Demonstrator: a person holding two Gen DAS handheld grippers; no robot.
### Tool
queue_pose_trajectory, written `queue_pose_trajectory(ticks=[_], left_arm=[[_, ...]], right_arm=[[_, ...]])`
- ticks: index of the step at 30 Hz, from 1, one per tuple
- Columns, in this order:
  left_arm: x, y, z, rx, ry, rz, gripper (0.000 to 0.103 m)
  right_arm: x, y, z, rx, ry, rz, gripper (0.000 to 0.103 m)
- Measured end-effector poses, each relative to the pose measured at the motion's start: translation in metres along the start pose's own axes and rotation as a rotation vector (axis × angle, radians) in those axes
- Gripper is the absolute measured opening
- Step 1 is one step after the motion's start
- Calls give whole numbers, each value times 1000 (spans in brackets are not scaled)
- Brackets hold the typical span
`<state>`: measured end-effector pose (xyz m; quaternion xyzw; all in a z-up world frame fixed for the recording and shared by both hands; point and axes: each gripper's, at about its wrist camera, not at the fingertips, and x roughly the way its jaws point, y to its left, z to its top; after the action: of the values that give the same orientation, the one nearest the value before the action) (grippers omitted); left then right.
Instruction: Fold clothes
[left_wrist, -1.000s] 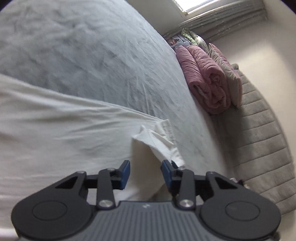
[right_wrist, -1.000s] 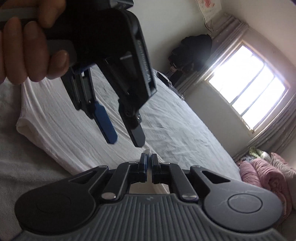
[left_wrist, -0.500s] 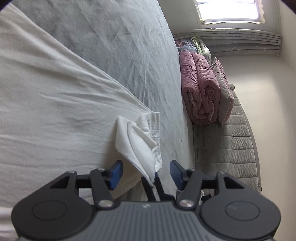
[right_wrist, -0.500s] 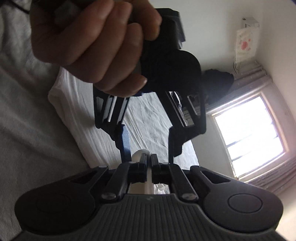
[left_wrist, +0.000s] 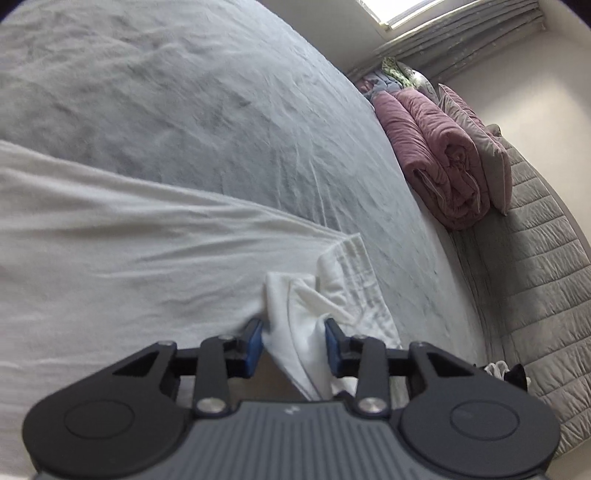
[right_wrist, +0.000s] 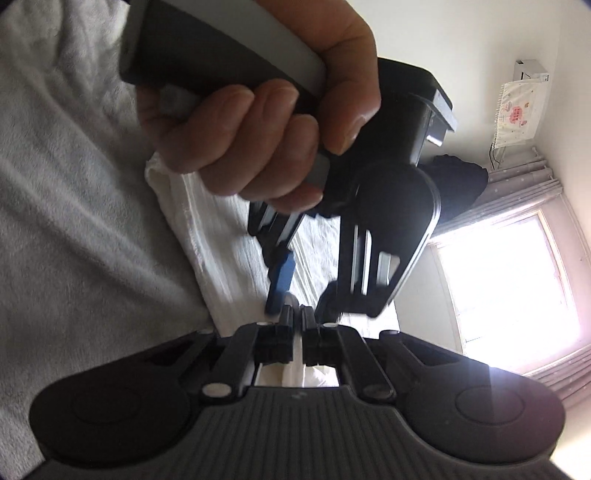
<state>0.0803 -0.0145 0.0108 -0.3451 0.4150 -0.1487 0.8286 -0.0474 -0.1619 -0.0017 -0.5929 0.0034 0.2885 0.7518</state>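
Note:
A white garment (left_wrist: 129, 258) lies spread on the grey bed sheet (left_wrist: 184, 110). Its bunched corner (left_wrist: 295, 314) stands up between the blue pads of my left gripper (left_wrist: 293, 338), whose jaws are closing on it without a firm pinch. My right gripper (right_wrist: 297, 321) is shut on a thin fold of the same white garment (right_wrist: 207, 229). In the right wrist view the left gripper (right_wrist: 301, 295) hangs just ahead, pointing down at that fold, held by a person's hand (right_wrist: 258, 122).
A rolled pink quilt (left_wrist: 436, 158) and a grey pillow (left_wrist: 484, 147) lie at the head of the bed, against a quilted grey headboard (left_wrist: 535, 258). A bright window (right_wrist: 509, 277) and dark hanging clothes (right_wrist: 458, 177) are beyond the bed.
The left gripper's jaws spread wide, came over the raised cloth corner, then narrowed around it. The right gripper rolled while staying shut on the cloth, and the left hand now fills its view.

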Motion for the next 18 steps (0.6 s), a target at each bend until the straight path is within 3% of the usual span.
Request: queue_pose_trajectory(ticks=[7, 13, 16, 18], left_arm=[[-8, 18, 2, -86, -12, -12, 33], [-25, 34, 7, -240, -45, -23, 33], [-34, 37, 6, -299, -49, -82, 36], [-36, 35, 3, -332, -42, -146, 43]], right_arm=[[-2, -6, 2, 7, -3, -9, 4], [6, -14, -7, 10, 4, -46, 4], [11, -20, -8, 23, 12, -66, 4], [11, -21, -3, 11, 10, -80, 4]])
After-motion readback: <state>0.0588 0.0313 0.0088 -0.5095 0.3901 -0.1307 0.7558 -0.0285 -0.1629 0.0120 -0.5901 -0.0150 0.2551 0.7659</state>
